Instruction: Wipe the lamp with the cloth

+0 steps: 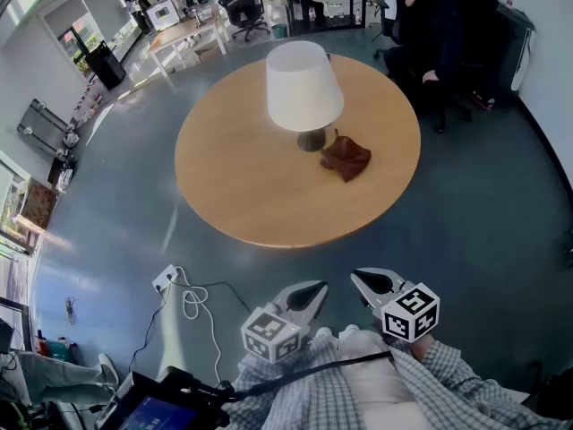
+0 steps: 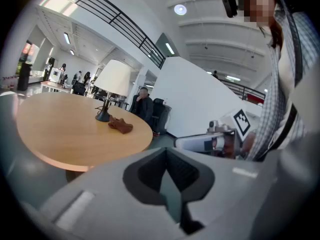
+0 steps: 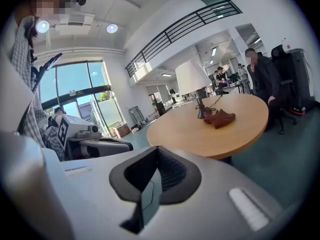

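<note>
Lamp (image 1: 304, 88) and cloth (image 1: 346, 158) sit together on a round wooden table (image 1: 233, 177), a little past its middle as the head view shows it. The lamp stands upright, a white shade over a dark stem and base. The cloth is brown and crumpled into a low heap just to the right of that base. Whether the two touch cannot be told from any view.

Both grippers are held low, close to the person's body and over the grey-blue floor (image 1: 483, 231), well short of the table's near edge and well apart from lamp and cloth. The left gripper (image 1: 319, 287) and the right gripper (image 1: 356, 275) lie side by side with their tips pointing toward the table. Each carries its marker cube at the rear. In each gripper's own view the jaws are pressed together with nothing between them – neither tool holds anything. The left gripper view also catches the right gripper at its right side, and the right gripper view shows the left one at its left.

A checked sleeve (image 1: 452, 374) shows behind the right gripper. On the floor left of the grippers lie a white power strip (image 1: 165, 279) and a looped white cable (image 1: 193, 305). Beyond the table another person (image 1: 431, 38) in dark clothes sits on a chair – apart from the tabletop.
</note>
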Demonstrator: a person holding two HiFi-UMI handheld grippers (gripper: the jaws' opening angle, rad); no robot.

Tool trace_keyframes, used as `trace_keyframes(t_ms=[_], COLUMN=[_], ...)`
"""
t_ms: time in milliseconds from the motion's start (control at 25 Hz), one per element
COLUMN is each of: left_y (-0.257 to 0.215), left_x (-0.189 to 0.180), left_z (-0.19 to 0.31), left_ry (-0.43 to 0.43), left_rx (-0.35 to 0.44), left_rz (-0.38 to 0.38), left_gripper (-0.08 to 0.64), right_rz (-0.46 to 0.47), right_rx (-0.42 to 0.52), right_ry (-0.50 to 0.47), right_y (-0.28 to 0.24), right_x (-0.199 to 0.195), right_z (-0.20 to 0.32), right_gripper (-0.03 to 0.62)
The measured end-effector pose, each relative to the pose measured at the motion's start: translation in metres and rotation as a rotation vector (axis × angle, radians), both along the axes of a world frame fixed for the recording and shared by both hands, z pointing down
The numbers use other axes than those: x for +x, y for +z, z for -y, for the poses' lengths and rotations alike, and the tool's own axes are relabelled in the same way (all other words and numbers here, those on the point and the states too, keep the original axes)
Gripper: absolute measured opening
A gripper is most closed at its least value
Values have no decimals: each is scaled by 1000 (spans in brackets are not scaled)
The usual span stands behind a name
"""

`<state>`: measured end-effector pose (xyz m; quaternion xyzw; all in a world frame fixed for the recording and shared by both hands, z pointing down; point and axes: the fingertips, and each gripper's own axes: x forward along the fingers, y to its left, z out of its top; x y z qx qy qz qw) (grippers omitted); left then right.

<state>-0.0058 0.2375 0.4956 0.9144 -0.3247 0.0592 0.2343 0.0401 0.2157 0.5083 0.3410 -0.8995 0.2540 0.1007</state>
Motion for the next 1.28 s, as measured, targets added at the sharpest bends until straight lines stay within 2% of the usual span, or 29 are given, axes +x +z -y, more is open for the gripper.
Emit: trace_keyframes(t_ms=[920,1280], left_y=[3,3], left_x=[0,7], left_z=[-3,-3], left_ry=[-6,-14], left_rx=[-10,-11], left_rz=[9,20], left_gripper=[-2,-2], right_rz=[-2,27], right_rx=[-10,-17], right_ry=[-7,-4], right_y=[1,0], right_x=[2,9], right_z=[-2,1], right_gripper=[5,5])
